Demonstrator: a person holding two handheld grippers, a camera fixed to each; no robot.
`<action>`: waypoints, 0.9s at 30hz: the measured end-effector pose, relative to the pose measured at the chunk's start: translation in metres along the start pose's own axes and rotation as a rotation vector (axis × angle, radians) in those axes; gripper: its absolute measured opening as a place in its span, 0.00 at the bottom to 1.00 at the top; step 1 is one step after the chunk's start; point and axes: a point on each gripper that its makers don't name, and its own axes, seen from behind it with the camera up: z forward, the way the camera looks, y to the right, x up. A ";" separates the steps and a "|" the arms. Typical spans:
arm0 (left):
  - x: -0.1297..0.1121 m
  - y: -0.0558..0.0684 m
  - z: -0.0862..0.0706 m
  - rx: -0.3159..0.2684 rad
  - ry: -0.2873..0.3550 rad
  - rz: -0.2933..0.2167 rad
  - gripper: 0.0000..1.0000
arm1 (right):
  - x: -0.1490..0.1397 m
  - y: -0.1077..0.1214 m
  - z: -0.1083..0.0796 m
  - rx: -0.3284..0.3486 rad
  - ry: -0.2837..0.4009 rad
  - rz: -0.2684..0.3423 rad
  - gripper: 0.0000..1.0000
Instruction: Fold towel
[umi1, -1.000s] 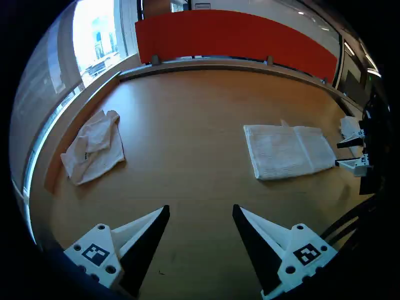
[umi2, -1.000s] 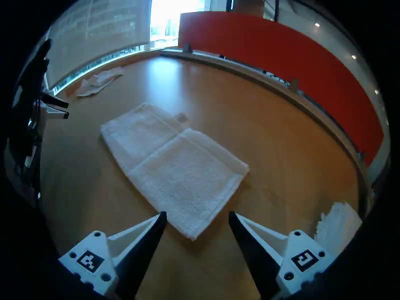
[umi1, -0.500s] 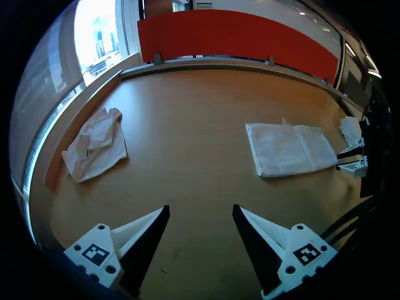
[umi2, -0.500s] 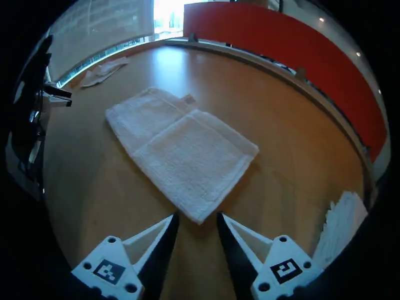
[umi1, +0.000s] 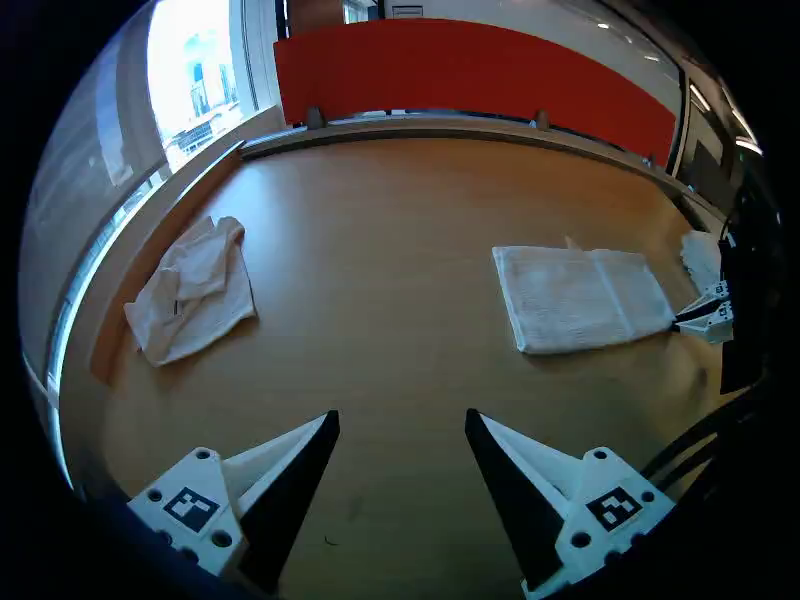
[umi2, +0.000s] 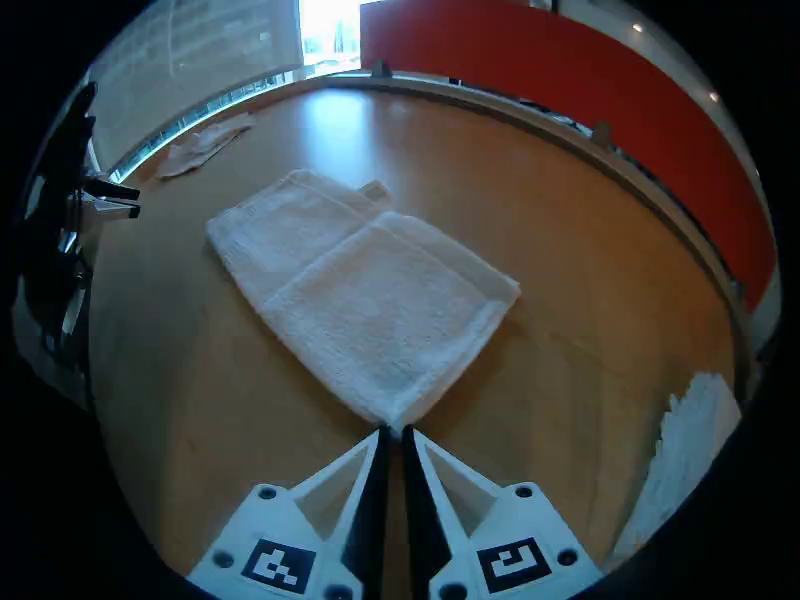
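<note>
A white folded towel (umi2: 360, 290) lies flat on the wooden table (umi2: 580, 290). My right gripper (umi2: 393, 440) sits at the towel's near corner, its fingers pressed together with the corner's tip between them. In the left gripper view the same towel (umi1: 580, 298) lies to the right, and the right gripper (umi1: 705, 318) touches its right edge. My left gripper (umi1: 400, 425) hovers open over bare wood, well short of the towel, with nothing between its fingers. It also shows at the left edge of the right gripper view, as the left gripper (umi2: 105, 195).
A crumpled white towel (umi1: 190, 290) lies near the window-side table edge, also seen far off as the crumpled towel (umi2: 205, 145). A stack of white cloths (umi2: 690, 450) sits at the table's right corner. A red partition (umi1: 470, 70) runs along the back edge.
My right gripper moved up to the towel's near corner and its fingers went from wide open to shut. My left gripper stayed open and almost still.
</note>
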 end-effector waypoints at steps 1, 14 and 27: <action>0.000 0.000 0.000 0.000 0.000 0.000 0.93 | 0.000 0.000 0.000 -0.001 -0.001 -0.003 0.06; 0.002 -0.004 0.000 0.001 0.004 -0.004 0.93 | 0.033 -0.002 -0.011 -0.029 0.024 -0.082 0.05; 0.004 -0.012 -0.003 0.004 0.017 -0.022 0.93 | 0.134 -0.026 -0.028 -0.024 0.150 -0.219 0.04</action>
